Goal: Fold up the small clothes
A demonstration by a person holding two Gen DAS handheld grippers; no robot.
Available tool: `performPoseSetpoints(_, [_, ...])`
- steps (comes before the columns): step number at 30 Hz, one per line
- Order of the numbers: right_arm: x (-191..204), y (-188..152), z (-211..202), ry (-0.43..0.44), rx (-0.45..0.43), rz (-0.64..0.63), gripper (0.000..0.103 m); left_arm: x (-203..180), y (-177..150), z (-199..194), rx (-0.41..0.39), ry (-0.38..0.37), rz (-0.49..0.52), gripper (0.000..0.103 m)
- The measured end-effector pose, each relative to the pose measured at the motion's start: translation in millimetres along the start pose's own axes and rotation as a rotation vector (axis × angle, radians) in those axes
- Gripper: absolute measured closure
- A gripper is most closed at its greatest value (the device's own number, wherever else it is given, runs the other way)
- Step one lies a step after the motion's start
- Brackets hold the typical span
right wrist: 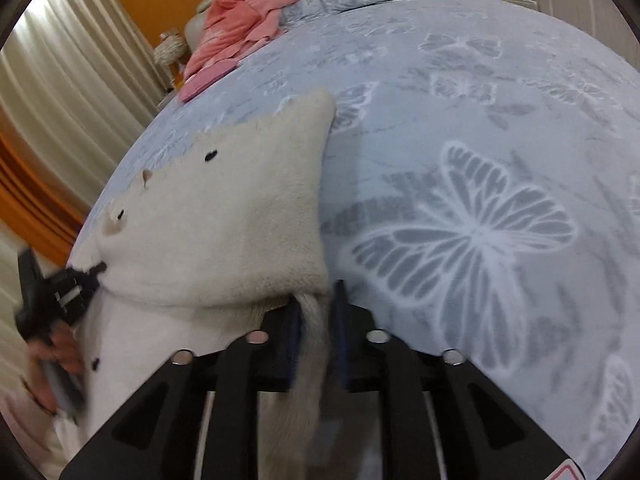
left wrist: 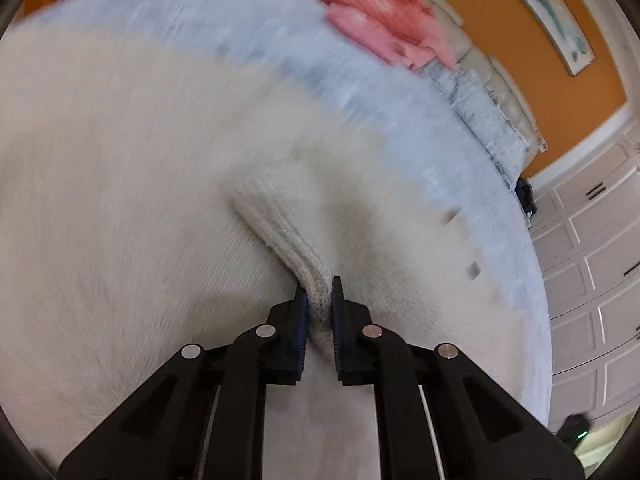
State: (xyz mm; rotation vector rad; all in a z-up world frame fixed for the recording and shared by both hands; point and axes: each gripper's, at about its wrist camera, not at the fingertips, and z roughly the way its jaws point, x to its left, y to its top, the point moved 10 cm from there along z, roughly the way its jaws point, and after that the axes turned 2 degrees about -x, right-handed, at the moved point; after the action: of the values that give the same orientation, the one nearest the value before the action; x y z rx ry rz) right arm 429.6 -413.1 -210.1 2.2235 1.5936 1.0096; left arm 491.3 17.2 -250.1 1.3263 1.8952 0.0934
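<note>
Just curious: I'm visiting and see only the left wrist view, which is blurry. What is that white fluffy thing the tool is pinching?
Observer: A white garment. The right wrist view shows small dark buttons on it.
Visitor: Is the other tool doing anything?
Observer: The right tool appears to pinch a fold at the garment's near corner.
Visitor: And the pale blue surface underneath?
Observer: A bedcover printed with white butterflies.
</note>
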Motion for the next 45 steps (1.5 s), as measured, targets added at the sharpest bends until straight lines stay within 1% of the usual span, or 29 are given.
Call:
performPoseSetpoints(3, [8,18,-29,-0.006,-0.063,-0.035,0.073,1,1,-6,-0.058,-0.056,-0.025,0.091])
performPoseSetpoints(5, [11,42,-46,-0.018,-0.124,-0.063,0.061,3,2,-3,-0.083,-0.09,-0.026,0.091])
performPoseSetpoints(7, [16,75,-41,-0.001,-0.146,-0.054,0.047,5,4,-2,-0.097,-0.126,-0.045,0.091])
performPoseSetpoints(9, [25,89,-19,0.029,-0.095,-0.058,0.046,6,5,-4,-0.114,-0.175,-0.067,0.091])
performPoseSetpoints(12, [23,115,41,-0.021,0.004,-0.052,0.046,9,3,-5,-0.125,-0.196,-0.068,0.091])
performPoseSetpoints(14, [17,113,74,-0.047,0.051,-0.005,0.046,8,3,-7,-0.129,-0.192,-0.058,0.091])
performPoseSetpoints(15, [15,111,83,-0.044,0.068,0.012,0.054,8,2,-7,-0.131,-0.191,-0.056,0.091])
performPoseSetpoints(16, [15,115,96,-0.004,0.095,0.046,0.093,9,-1,-10,-0.132,-0.191,-0.054,0.091])
performPoseSetpoints(18, [18,120,95,0.033,0.059,0.077,0.094,12,-4,-13,-0.135,-0.197,-0.053,0.091])
performPoseSetpoints(20, [17,142,72,0.071,-0.084,0.101,0.095,13,-5,-14,-0.139,-0.199,-0.05,0.091])
performPoseSetpoints(21, [11,144,70,0.049,-0.107,0.093,0.095,13,-5,-13,-0.142,-0.198,-0.047,0.091])
performPoseSetpoints(23, [-13,121,106,-0.068,0.042,0.054,0.095,13,-10,-15,-0.142,-0.191,-0.036,0.091])
performPoseSetpoints(24, [-16,118,110,-0.068,0.049,0.034,0.095,13,-11,-14,-0.141,-0.191,-0.035,0.091])
performPoseSetpoints(25, [-14,123,102,-0.077,0.026,0.029,0.09,14,-10,-14,-0.141,-0.192,-0.036,0.091])
performPoseSetpoints(27, [-8,132,79,-0.038,-0.011,0.096,0.085,13,-10,-14,-0.141,-0.193,-0.037,0.091])
performPoseSetpoints(30, [8,128,38,0.011,-0.089,0.094,0.082,13,-9,-14,-0.138,-0.198,-0.044,0.091])
performPoseSetpoints(32, [29,106,16,0.06,-0.075,0.066,0.078,14,-7,-16,-0.131,-0.235,-0.076,0.089])
performPoseSetpoints(34, [43,71,0,0.081,-0.021,0.005,0.063,14,-3,-19,-0.116,-0.259,-0.115,0.087])
performPoseSetpoints(35, [42,57,-5,0.052,-0.011,-0.024,0.055,13,1,-22,-0.114,-0.242,-0.128,0.079])
performPoseSetpoints(36, [43,48,-5,0.028,-0.008,-0.046,0.039,13,5,-25,-0.126,-0.223,-0.139,0.071])
performPoseSetpoints(37, [39,33,-4,-0.024,0.001,-0.084,0.032,11,10,-31,-0.151,-0.21,-0.152,0.053])
performPoseSetpoints(38, [35,22,2,-0.056,0.023,-0.106,0.032,11,20,-36,-0.193,-0.192,-0.174,0.034])
performPoseSetpoints(39, [32,11,13,-0.06,0.058,-0.104,0.035,13,28,-38,-0.223,-0.168,-0.201,0.028])
performPoseSetpoints(40, [29,1,20,-0.038,0.088,-0.086,0.062,15,35,-33,-0.226,-0.15,-0.242,0.026])
performPoseSetpoints(41, [29,-4,25,0.003,0.111,-0.06,0.081,16,37,-27,-0.208,-0.141,-0.26,0.03])
performPoseSetpoints(42, [28,-2,27,0.035,0.117,-0.016,0.086,17,39,-19,-0.186,-0.117,-0.26,0.04])
performPoseSetpoints(43, [29,5,17,0.062,0.074,0.038,0.088,16,38,-11,-0.146,-0.072,-0.218,0.072])
performPoseSetpoints(44, [29,16,7,0.091,0.026,0.06,0.088,15,35,-6,-0.108,-0.046,-0.182,0.092])
performPoseSetpoints(45, [28,20,2,0.092,0.001,0.061,0.088,15,33,-6,-0.093,-0.023,-0.154,0.092])
